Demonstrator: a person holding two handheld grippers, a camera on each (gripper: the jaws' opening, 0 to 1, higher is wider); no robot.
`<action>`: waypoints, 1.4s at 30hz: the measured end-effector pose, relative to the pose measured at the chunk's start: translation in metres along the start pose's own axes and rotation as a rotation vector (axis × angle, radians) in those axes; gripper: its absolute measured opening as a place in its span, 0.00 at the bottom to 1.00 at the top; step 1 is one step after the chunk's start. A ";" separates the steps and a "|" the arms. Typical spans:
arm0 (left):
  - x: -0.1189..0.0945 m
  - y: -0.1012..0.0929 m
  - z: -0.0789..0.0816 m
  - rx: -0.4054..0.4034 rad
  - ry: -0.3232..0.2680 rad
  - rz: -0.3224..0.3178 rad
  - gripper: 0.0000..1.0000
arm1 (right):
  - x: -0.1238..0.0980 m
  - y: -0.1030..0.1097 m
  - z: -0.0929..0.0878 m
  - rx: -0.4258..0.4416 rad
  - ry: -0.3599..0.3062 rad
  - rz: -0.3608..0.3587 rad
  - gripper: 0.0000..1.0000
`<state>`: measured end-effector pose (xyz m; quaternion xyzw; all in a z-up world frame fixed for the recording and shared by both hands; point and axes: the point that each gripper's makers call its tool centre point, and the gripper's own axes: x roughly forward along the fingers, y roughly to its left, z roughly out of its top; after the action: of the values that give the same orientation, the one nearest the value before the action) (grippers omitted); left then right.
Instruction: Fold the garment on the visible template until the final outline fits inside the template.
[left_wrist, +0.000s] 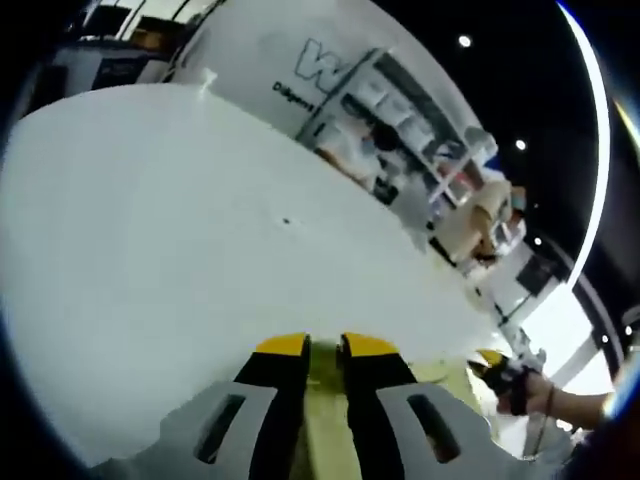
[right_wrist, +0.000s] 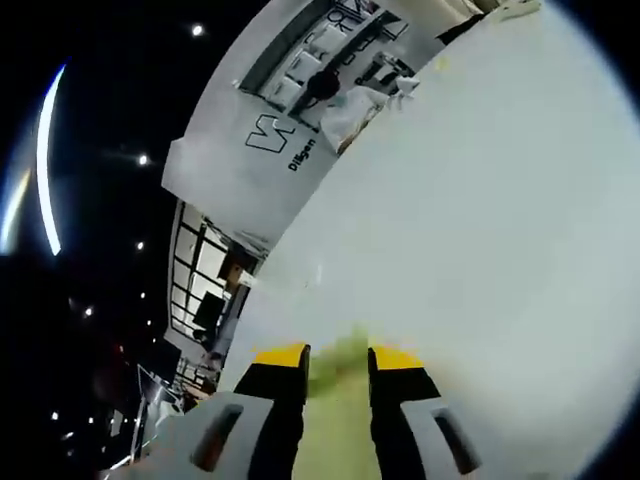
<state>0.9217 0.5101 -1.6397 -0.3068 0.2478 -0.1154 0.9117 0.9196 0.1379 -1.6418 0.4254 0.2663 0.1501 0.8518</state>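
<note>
— What do you have in the left gripper view?

— My left tongs (left_wrist: 325, 347) rise from the bottom centre, black jaws with yellow tips. The jaws stand close together with a narrow slot between them, and pale yellow-green cloth, the garment (left_wrist: 322, 420), shows in that slot and runs down to the bottom edge. I read them as pinching the garment.

— And around them?

— The white worktop (left_wrist: 180, 260) takes the whole left and middle of the frame, with one small dark speck on it near the centre. At the lower right, my other tongs (left_wrist: 490, 362) come in, yellow-tipped, with a hand (left_wrist: 525, 392) behind them at the worktop's edge. More pale cloth lies between the two pairs along the bottom. White shelving (left_wrist: 420, 130) and a white wall with dark lettering sit at the upper right.

— Now the right gripper view?

— My right tongs (right_wrist: 336, 357) come up from the bottom centre, the same black and yellow. The garment (right_wrist: 335, 430) fills the gap between the jaws, blurred, from the tips down to the bottom edge. The jaws sit at either side of it, pinching it.

— The rest?

— The worktop (right_wrist: 480, 220) spreads over the right and upper right. A white wall with lettering (right_wrist: 270, 140) stands at the upper left, dark ceiling with small lights beyond.
</note>
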 end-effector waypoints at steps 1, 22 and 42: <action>0.000 -0.001 0.003 -0.004 -0.012 -0.001 0.23 | 0.000 0.002 0.003 -0.003 -0.010 0.006 0.21; -0.093 -0.018 -0.005 0.094 -0.033 -0.217 0.29 | -0.097 0.031 -0.031 -0.290 0.117 0.202 0.26; -0.180 -0.020 -0.106 0.299 0.202 -0.259 0.51 | -0.153 -0.005 -0.135 -0.737 0.469 0.202 0.33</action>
<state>0.7121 0.5068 -1.6318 -0.1845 0.2766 -0.2972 0.8951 0.7163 0.1482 -1.6633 0.0718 0.3380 0.4097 0.8442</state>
